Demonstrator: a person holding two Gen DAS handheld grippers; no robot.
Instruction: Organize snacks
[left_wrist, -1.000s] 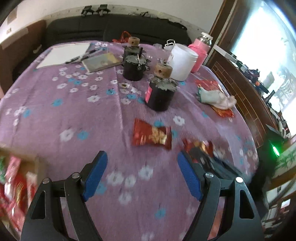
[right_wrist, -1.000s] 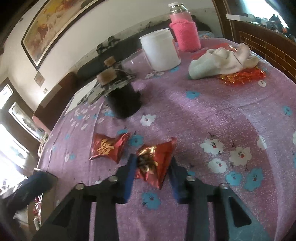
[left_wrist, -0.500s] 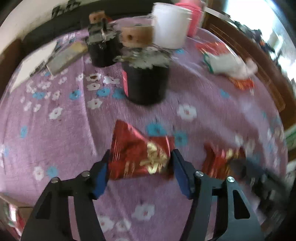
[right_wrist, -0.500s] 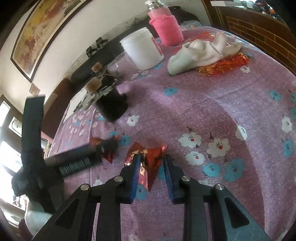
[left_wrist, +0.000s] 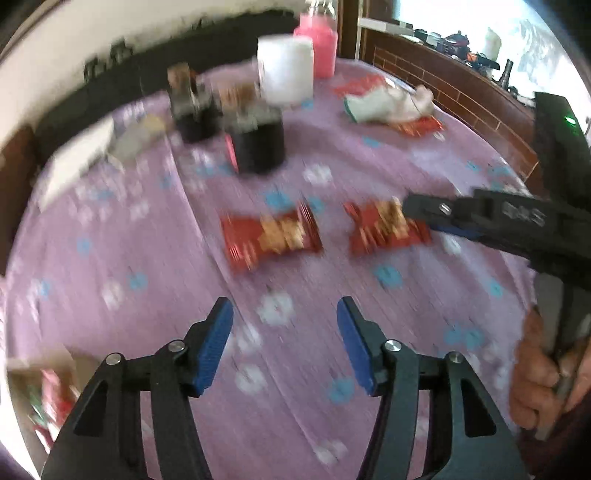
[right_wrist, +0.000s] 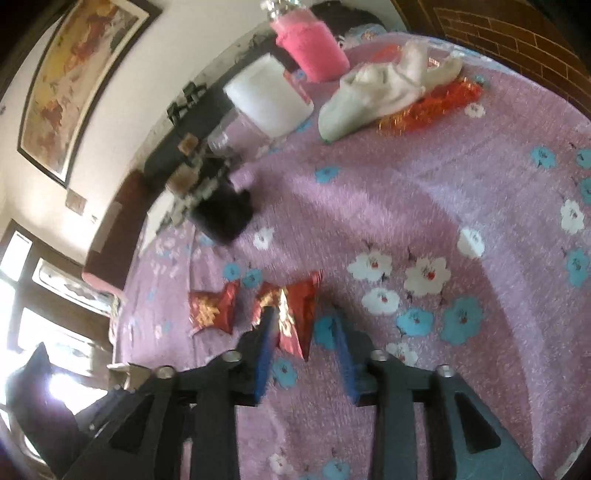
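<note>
- The left gripper (left_wrist: 284, 314) hangs with jaws apart over the purple floral tablecloth (left_wrist: 369, 177), nothing between them.
- Two red snack packets (left_wrist: 271, 238) lie ahead, blurred; the right gripper (left_wrist: 424, 218) seems to touch one.

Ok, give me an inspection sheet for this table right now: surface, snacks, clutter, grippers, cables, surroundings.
Surface: purple floral tablecloth, wrinkled.
Job's things: two red snack packets lying side by side, left packet and right packet; box with red snacks at the near left edge.
Clutter: two dark jars, white tub, pink bottle, white cloth on red foil, papers.
Grippers: left gripper open, nothing between its jaws; right gripper jaws opening around the right packet.
Cables: nothing seen.
Surroundings: framed painting, brick ledge, windows.
</note>
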